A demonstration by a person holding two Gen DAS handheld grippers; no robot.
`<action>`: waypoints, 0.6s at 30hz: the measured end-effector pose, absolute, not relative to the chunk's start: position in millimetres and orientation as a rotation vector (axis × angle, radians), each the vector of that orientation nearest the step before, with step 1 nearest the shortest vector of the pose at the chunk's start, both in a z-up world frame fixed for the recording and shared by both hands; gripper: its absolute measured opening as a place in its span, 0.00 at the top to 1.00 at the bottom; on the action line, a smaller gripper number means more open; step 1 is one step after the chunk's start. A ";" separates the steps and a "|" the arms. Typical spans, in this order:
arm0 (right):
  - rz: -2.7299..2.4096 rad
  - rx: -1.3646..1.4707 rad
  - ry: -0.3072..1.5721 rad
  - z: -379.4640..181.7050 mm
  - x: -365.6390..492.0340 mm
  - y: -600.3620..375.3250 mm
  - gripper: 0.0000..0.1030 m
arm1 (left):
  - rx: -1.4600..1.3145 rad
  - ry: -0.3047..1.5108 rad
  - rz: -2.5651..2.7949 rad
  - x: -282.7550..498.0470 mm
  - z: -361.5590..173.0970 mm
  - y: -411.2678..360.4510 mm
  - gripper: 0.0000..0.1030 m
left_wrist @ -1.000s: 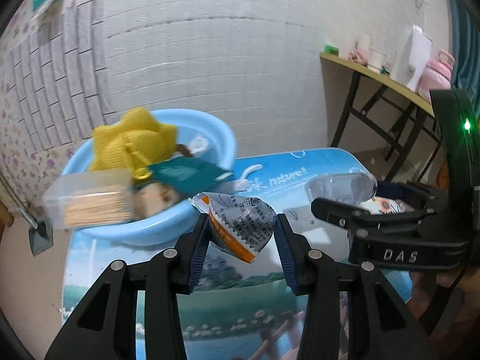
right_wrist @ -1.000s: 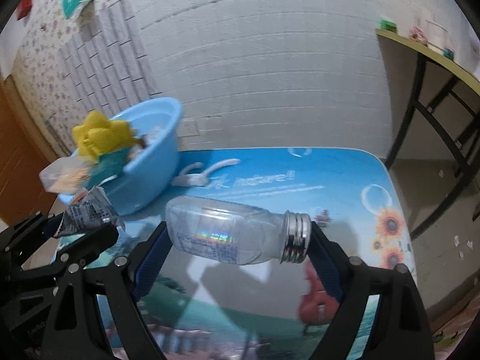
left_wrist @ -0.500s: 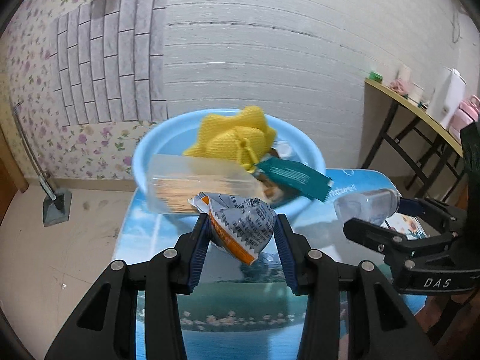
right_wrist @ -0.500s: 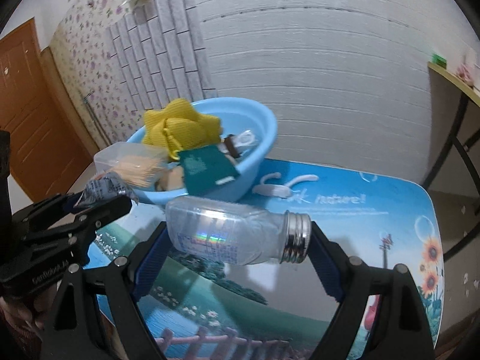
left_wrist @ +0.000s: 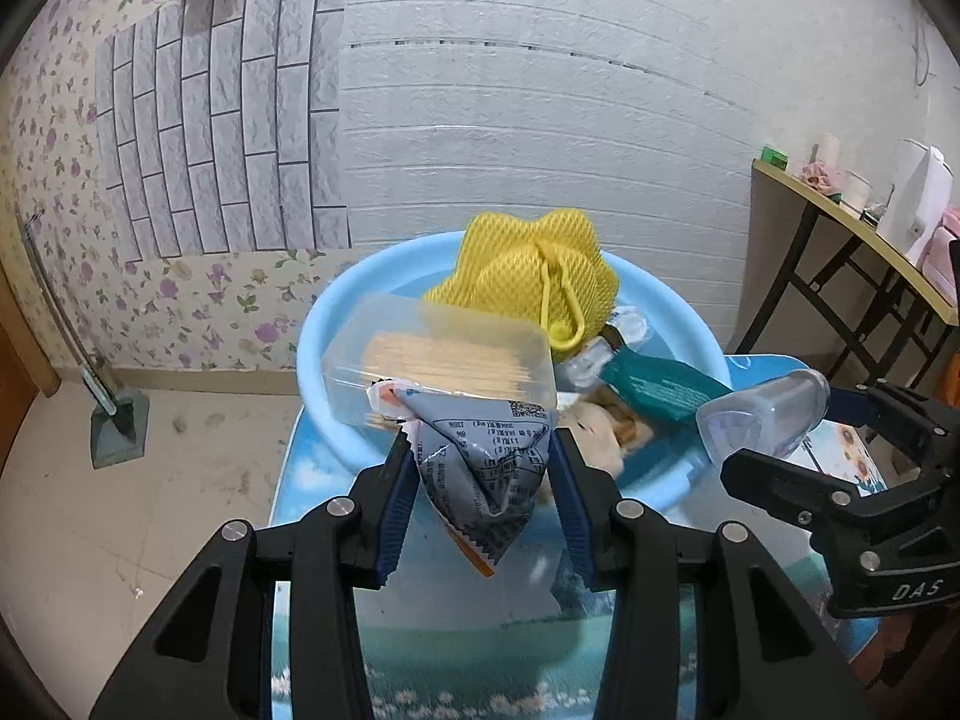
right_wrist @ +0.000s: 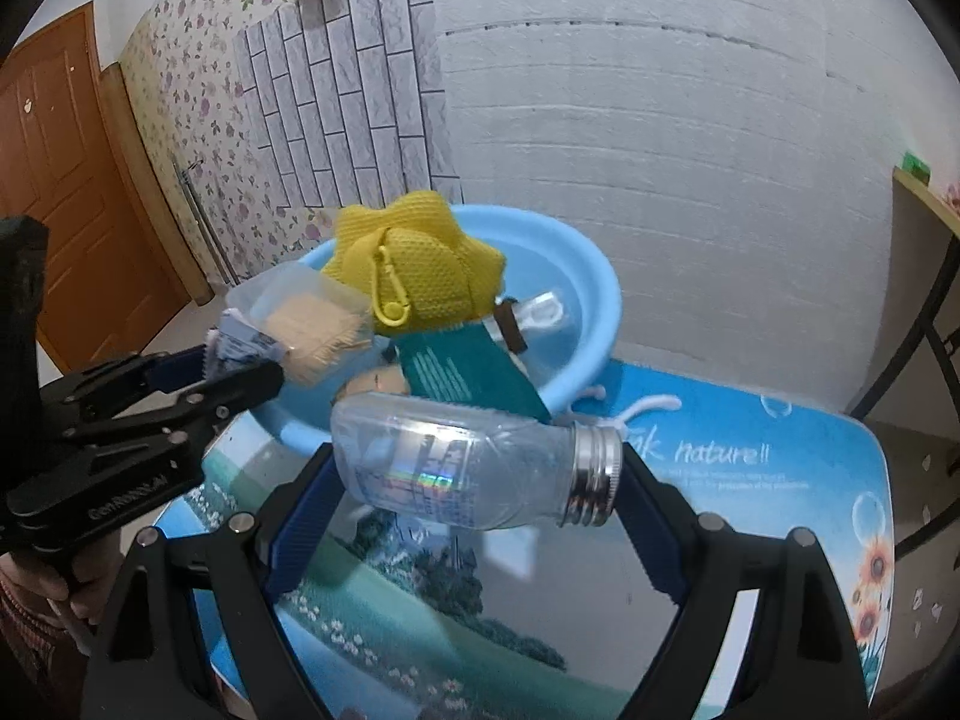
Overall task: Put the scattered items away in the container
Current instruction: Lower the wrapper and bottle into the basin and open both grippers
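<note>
Jaws clamped: the right gripper (right_wrist: 474, 474) pinches a clear plastic bottle with a silver screw cap (right_wrist: 462, 468) lengthwise, the left gripper (left_wrist: 483, 480) a crumpled grey-and-orange snack packet (left_wrist: 483, 468). At twelve o'clock from both, a round light-blue plastic basin (left_wrist: 324, 324) on the scenery-printed blue table (right_wrist: 750, 468) holds a yellow mesh pouch (left_wrist: 528, 267), a clear toothpick box (left_wrist: 438, 354) and a teal sachet (left_wrist: 660, 387).
</note>
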State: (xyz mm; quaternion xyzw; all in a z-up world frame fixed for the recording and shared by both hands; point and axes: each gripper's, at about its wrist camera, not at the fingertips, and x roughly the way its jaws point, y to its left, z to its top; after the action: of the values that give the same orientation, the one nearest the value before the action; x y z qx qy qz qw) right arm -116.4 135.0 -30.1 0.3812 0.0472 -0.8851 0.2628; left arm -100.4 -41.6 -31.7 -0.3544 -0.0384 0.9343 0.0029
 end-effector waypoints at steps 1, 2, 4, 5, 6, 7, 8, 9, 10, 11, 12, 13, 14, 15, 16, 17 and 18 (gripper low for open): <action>-2.395 1.029 0.130 -29.4 -118.1 132.7 0.15 | -1.112 -0.121 2.926 -104.3 -31.8 -42.8 0.59; -2.395 1.028 0.132 -28.7 -120.4 131.0 0.15 | -1.112 -0.124 2.922 -107.8 -31.8 -44.0 0.59; -2.397 1.025 0.138 -27.4 -125.2 127.5 0.15 | -1.109 -0.125 2.916 -115.9 -31.7 -46.0 0.59; -2.398 1.025 0.140 -27.5 -127.0 125.9 0.15 | -1.108 -0.123 2.914 -119.0 -31.7 -46.0 0.59; -2.397 1.025 0.142 -27.7 -130.2 123.8 0.15 | -1.107 -0.118 2.910 -124.1 -32.4 -46.2 0.59; -2.396 1.026 0.143 -28.1 -131.0 123.2 0.15 | -1.108 -0.115 2.909 -126.8 -33.1 -46.5 0.59; -2.394 1.028 0.145 -27.9 -133.7 121.0 0.15 | -1.110 -0.110 2.907 -130.8 -34.5 -46.8 0.59; -2.393 1.031 0.149 -29.1 -137.2 118.8 0.15 | -1.113 -0.108 2.905 -133.6 -36.1 -47.2 0.59; -2.391 1.033 0.152 -30.5 -139.9 117.2 0.15 | -1.119 -0.107 2.902 -137.1 -38.3 -47.5 0.59; -2.390 1.035 0.154 -31.0 -142.4 114.5 0.15 | -1.125 -0.109 2.898 -140.5 -40.9 -48.1 0.59; -2.388 1.038 0.156 -33.0 -146.3 112.5 0.15 | -1.121 -0.110 2.897 -142.3 -42.2 -48.6 0.59; -2.386 1.037 0.155 -33.8 -149.4 111.9 0.15 | -1.113 -0.106 2.902 -143.0 -43.2 -49.1 0.58; -2.384 1.034 0.156 -33.4 -151.0 110.2 0.15 | -1.108 -0.104 2.903 -143.5 -43.3 -49.2 0.58; -2.379 1.029 0.161 -33.9 -154.8 107.2 0.15 | -1.102 -0.104 2.902 -143.8 -43.9 -49.8 0.57; -2.377 1.023 0.169 -34.5 -156.7 104.1 0.15 | -1.100 -0.102 2.901 -144.5 -44.5 -50.4 0.55; -2.375 1.019 0.175 -35.0 -159.4 102.1 0.15 | -1.102 -0.107 2.906 -145.2 -45.2 -52.5 0.53; -2.366 1.015 0.180 -36.5 -164.0 98.4 0.15 | -1.106 -0.119 2.907 -145.5 -45.8 -55.7 0.48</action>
State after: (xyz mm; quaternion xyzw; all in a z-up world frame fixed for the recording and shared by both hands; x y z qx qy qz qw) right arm -164.0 98.4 -36.5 0.3778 0.0669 -0.8810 0.2768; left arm -145.5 -55.7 -45.8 -0.3552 -0.0384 0.9339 0.0143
